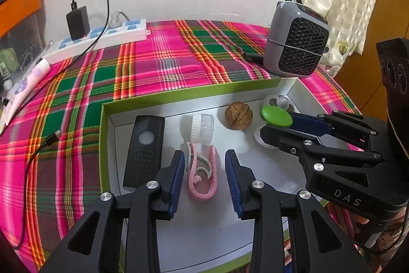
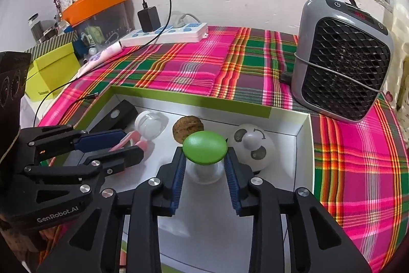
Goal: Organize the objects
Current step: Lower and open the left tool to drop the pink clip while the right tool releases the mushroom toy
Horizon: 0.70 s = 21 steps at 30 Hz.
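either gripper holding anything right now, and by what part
Nothing held. Left gripper open around the pink clip; right gripper open beside the green-capped jar.

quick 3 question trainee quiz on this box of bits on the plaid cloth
1. True or false: the brown wrinkled walnut lies inside the green-rimmed white box.
2. What lies between the left gripper fingers?
A. pink curved plastic clip
B. black rectangular device
C. grey fan heater
3. Fill in: the right gripper straddles a clear jar with a ___ round lid.

Key: 1 true; 2 A; 3 green.
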Motion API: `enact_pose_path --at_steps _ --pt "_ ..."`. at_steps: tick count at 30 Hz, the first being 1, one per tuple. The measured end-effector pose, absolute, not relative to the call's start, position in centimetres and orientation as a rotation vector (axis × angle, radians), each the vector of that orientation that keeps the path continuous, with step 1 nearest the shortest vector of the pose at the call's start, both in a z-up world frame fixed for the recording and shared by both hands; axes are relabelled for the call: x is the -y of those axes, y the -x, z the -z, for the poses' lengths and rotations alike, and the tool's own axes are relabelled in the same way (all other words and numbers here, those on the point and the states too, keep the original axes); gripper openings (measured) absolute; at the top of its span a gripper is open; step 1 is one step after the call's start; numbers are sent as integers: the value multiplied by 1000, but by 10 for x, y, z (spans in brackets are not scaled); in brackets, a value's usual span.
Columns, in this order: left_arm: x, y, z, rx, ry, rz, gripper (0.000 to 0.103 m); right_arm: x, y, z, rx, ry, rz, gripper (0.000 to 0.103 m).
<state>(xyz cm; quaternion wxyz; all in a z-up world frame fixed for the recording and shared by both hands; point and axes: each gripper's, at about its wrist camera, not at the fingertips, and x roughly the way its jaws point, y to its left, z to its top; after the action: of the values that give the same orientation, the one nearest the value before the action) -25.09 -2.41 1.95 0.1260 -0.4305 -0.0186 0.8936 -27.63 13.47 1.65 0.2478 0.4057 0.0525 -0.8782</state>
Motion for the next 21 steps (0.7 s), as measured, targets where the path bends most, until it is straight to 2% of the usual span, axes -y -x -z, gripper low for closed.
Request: enact_pose_path --at_steps 11,13,15,21 --pt "26 242 -25 57 1237 -2614 32 -137 271 -20 -128 -1107 2397 33" --pt "27 240 -26 60 1235 -2619 32 -138 269 -21 -130 -1104 2402 34" --pt "28 239 -27 64 1234 -2623 33 -138 268 -22 -126 -1101 2404 41" --pt "30 232 -30 73 1226 -2631 33 -140 263 -24 -122 -1094 2411 42"
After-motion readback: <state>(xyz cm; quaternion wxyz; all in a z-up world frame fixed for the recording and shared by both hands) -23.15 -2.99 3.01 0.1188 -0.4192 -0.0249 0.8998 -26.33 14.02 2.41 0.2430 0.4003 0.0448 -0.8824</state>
